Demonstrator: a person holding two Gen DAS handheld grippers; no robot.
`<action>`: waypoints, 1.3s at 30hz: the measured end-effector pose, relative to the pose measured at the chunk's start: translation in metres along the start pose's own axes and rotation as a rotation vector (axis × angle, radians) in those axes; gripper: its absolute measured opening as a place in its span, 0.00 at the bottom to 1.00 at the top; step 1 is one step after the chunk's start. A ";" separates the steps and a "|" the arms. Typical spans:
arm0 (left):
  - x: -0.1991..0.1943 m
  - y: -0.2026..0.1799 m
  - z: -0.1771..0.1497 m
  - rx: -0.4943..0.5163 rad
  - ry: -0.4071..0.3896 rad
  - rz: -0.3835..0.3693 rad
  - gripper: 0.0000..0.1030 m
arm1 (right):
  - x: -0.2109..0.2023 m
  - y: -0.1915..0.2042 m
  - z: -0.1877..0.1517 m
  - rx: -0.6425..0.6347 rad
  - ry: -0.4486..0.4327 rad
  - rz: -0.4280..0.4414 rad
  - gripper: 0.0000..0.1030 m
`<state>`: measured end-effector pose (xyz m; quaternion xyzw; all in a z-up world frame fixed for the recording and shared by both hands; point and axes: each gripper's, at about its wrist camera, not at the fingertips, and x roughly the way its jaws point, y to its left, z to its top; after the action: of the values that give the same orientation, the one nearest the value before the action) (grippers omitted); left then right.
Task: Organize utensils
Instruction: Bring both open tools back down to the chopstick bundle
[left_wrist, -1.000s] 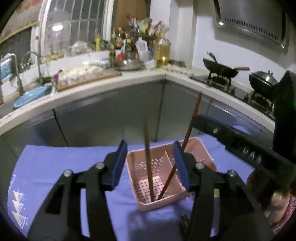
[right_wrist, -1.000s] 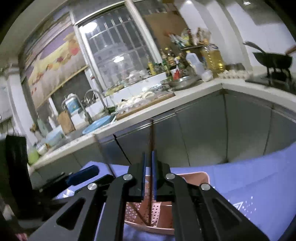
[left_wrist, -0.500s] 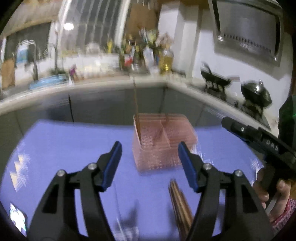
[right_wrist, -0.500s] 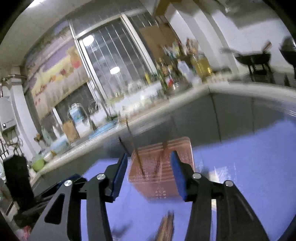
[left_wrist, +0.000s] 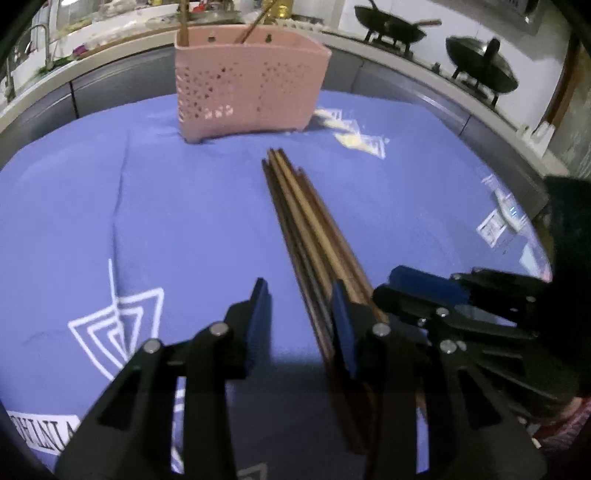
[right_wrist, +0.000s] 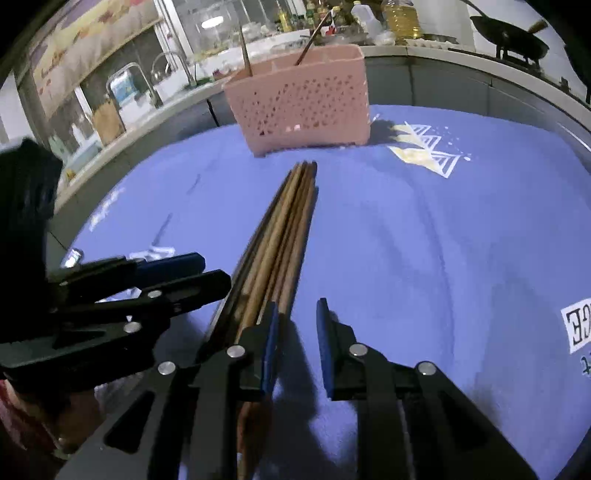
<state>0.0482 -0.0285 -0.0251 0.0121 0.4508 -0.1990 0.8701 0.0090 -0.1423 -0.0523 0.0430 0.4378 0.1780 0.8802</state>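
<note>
both my grippers, left (left_wrist: 301, 295) and right (right_wrist: 295, 314), gape empty, flanking the chopsticks (right_wrist: 284, 236); maybe touching; basket (right_wrist: 299, 101) ahead.

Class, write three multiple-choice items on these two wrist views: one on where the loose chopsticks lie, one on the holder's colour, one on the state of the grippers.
1. Where does the chopstick bundle lie?
A. inside the holder
B. on the blue cloth, before the holder
C. on the stove

2. What colour is the utensil holder?
A. pink
B. green
C. white

3. How are the left gripper and right gripper?
A. both clamped on chopsticks
B. one shut
C. both open, empty

Answers: 1 B, bundle lies flat on cloth. 2 A, perforated walls are pink. 3 C, gaps show between the pads.
</note>
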 end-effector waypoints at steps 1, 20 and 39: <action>0.003 0.000 -0.001 -0.002 0.009 0.011 0.33 | -0.001 0.002 0.000 -0.006 -0.004 -0.010 0.21; 0.010 0.000 0.003 0.017 0.001 0.087 0.33 | 0.002 0.011 0.002 -0.079 -0.012 -0.083 0.21; 0.012 0.005 0.010 -0.015 -0.014 0.141 0.32 | 0.003 0.011 -0.003 -0.113 -0.038 -0.143 0.21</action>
<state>0.0640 -0.0298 -0.0292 0.0358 0.4443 -0.1339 0.8851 0.0050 -0.1313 -0.0540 -0.0348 0.4123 0.1385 0.8998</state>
